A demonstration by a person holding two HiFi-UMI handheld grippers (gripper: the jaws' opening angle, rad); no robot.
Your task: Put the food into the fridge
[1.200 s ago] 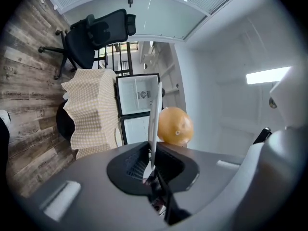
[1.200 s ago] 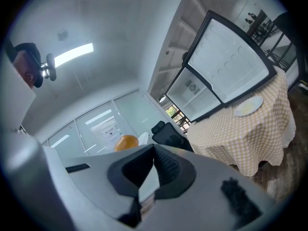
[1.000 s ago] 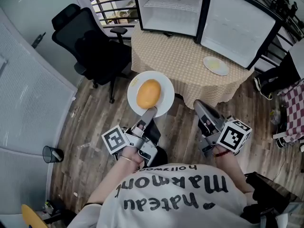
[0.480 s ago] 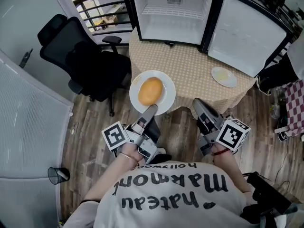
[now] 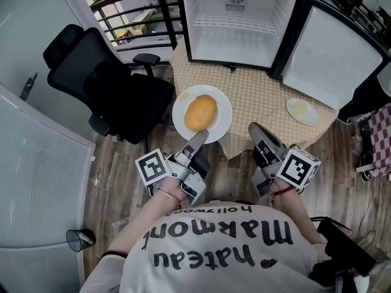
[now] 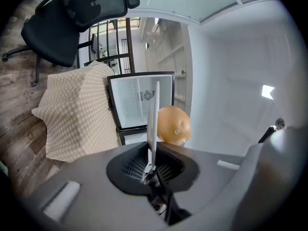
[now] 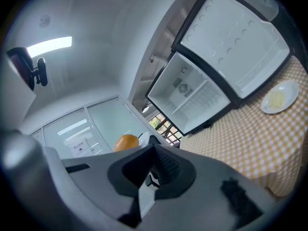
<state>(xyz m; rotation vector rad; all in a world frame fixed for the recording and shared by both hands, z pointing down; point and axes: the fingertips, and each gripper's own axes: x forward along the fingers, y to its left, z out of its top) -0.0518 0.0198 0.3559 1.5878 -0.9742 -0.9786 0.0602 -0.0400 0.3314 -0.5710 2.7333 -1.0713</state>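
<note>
Bun point(image 5: 200, 113) first: where is it?

On a white plate point(image 5: 223, 117), in the middle of it. The plate hangs over the bench's point(image 5: 263, 90) edge at about 7 o'clock, half above the checked cloth and half above the wood floor. I can't tell whether it touches the cloth.

Who has the plate?

The left claw point(image 5: 198, 140). It grips the rim at the plate's 6 o'clock. In the left gripper view the plate runs edge-on between the two jaws, which are clamped onto it, with the bun bulging out on one side of that thin line.

And the right claw point(image 5: 259, 137)?

It is closed on nothing. In its own view the jaws meet and there is only air ahead. It hovers beside the left one, at roughly 3 o'clock from it, over the floor just short of the bench. The bun peeks over its body in that view.

Where is the fridge point(image 5: 241, 17)?

At 12 o'clock from the plate, standing on the far side of the bench. Its door point(image 5: 330, 54) is swung wide toward 2 o'clock, and the white inside is lit, with a wire shelf across it.

Anything else on the bench?

A small plate point(image 5: 302, 110) at 3 o'clock from the bun, well apart from it, with something pale yellow on it. A black office chair point(image 5: 104, 84) stands at 9 o'clock, near the bench.
</note>
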